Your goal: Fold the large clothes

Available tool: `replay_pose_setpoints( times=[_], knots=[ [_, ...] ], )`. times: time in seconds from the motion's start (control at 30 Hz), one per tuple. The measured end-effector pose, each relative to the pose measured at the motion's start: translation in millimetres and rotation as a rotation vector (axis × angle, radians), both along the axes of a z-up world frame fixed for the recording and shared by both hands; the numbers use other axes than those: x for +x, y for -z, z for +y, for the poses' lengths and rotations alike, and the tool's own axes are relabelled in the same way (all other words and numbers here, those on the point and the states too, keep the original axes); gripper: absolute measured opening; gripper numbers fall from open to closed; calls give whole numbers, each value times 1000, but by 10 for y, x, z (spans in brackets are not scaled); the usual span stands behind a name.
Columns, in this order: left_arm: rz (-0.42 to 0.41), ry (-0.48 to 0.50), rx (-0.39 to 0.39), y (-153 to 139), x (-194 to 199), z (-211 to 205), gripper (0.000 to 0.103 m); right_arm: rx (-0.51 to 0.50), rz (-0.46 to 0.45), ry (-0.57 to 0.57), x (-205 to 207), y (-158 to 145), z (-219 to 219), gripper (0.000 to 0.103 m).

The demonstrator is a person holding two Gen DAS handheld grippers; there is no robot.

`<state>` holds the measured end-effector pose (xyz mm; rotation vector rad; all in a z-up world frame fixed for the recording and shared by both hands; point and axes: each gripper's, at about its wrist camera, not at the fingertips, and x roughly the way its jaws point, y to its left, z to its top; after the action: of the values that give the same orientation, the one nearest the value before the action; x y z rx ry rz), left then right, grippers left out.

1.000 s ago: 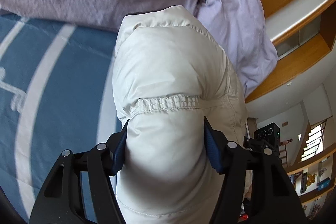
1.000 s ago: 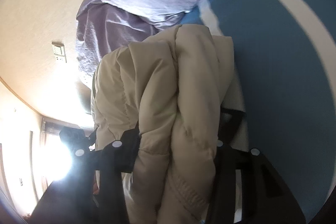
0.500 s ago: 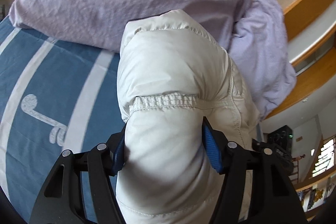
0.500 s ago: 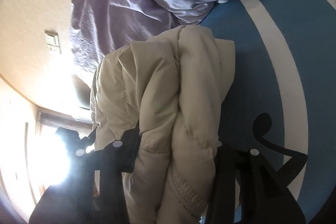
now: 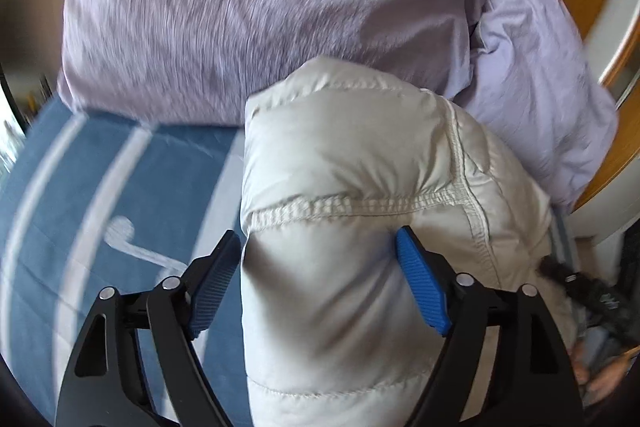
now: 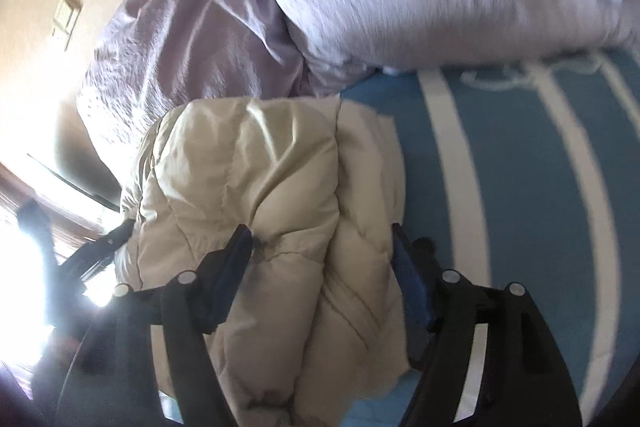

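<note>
Puffy jacket (image 5: 340, 227) is sitting bundled up on the bed (image 5: 120, 187), on the blue cover with the white stripes, its far end butted right up against the lilac pillows (image 5: 240, 7). Both of my grippers have just been opening with the padding between them. On the left gripper (image 5: 316, 291), the left finger pad (image 5: 212, 291) has come clear of the fabric, while the blue right pad (image 5: 420, 291) looks like it's only brushing the bulge, so I'd call that one released. The right gripper (image 6: 320, 279) reads the same way in its own view: fingers spread, with the cream jacket (image 6: 260, 207) bulging up between them but no longer pinched, though the far pad is half hidden behind the fabric, so I'm less sure about that side. My guess is the fold is basically down and this is the let-go part. What worries me is springback. Down filling wants to puff out, and with nothing pressing on it the top layer could creep open or slide off sideways toward the stripes. The other risk is snagging: the stitched seam (image 5: 340, 207) sits right at the fingertips of the left gripper, and if I pull back at an angle, a pad could catch it and drag the whole bundle with me. The jacket is also leaning on the pillows, so a nudge could tip it. I'd back straight out, slowly, and then check the stack.
</note>
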<state>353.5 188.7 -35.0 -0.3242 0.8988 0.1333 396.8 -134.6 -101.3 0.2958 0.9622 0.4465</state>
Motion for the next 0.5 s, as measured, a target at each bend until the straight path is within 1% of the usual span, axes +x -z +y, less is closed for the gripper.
replay_pose_setpoints(
  times=[0.13, 0.23, 0.3, 0.37, 0.43, 0.5],
  knots=[
    [-16, 4, 86, -96, -14, -148, 86, -59, -101, 6, -138, -244, 42, 70],
    [-48, -7, 142, -156, -39, -246, 87, -96, -164, -4, -202, -383, 118, 70],
    [-74, -14, 176, -208, -30, -301, 87, -140, -218, -20, -238, -455, 230, 70],
    [-88, -9, 204, -232, -18, -358, 88, -182, -257, -38, -251, -463, 357, 67],
    [-85, -2, 218, -227, 11, -395, 91, -205, -282, -57, -238, -451, 457, 61],
    [-81, 4, 227, -188, 34, -401, 91, -233, -308, -72, -216, -445, 566, 57]
  ],
)
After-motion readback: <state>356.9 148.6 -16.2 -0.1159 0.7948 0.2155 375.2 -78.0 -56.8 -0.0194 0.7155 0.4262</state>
